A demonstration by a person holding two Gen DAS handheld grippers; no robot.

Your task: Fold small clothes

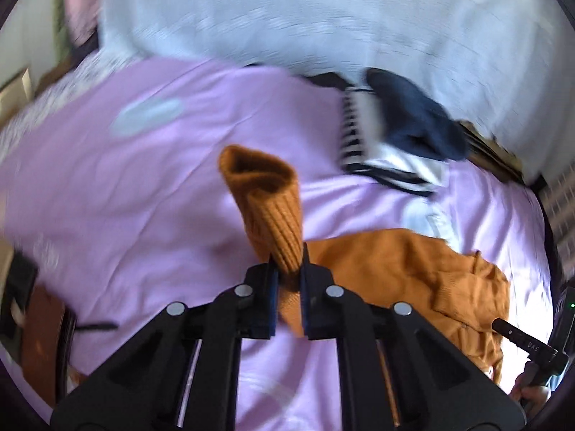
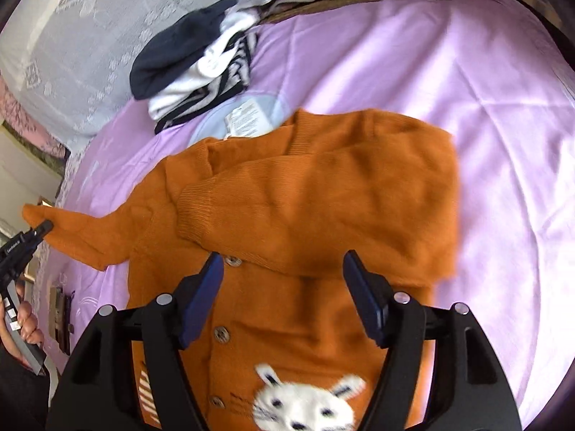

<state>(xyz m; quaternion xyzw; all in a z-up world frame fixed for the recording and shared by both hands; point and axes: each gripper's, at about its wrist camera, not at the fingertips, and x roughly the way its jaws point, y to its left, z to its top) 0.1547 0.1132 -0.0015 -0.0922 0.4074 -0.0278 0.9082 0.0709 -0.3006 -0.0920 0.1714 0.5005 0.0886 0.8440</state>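
Orange wool fills both views: a small orange cardigan [image 2: 305, 215] lies flat on a purple bed sheet [image 2: 485, 107], front side up, with a white bunny face [image 2: 305, 406] near its bottom edge and a row of buttons [image 2: 221, 334] running up the middle. Its long way runs from the right gripper [image 2: 284, 287] up toward the collar, where a white label [image 2: 248, 118] shows. One sleeve is folded across the chest. The other sleeve [image 1: 273, 208] is stretched out to the side, away from the body of the cardigan. The left gripper [image 1: 289, 276] has its two fingers pinched tight on that sleeve, just behind the ribbed cuff, and the cuff sticks up past the tips with its round opening showing. In the right wrist view this gripper comes in low from the left edge, and a hand [image 2: 25, 323] holds its handle. The right gripper hangs over the lower half of the cardigan with its blue pads [image 2: 201, 301] spread wide apart, and nothing is between them. A pile of dark blue, white and striped clothes [image 2: 194, 64] sits farther up the bed, well apart from the cardigan, next to a pale lacy cover [image 2: 72, 36].
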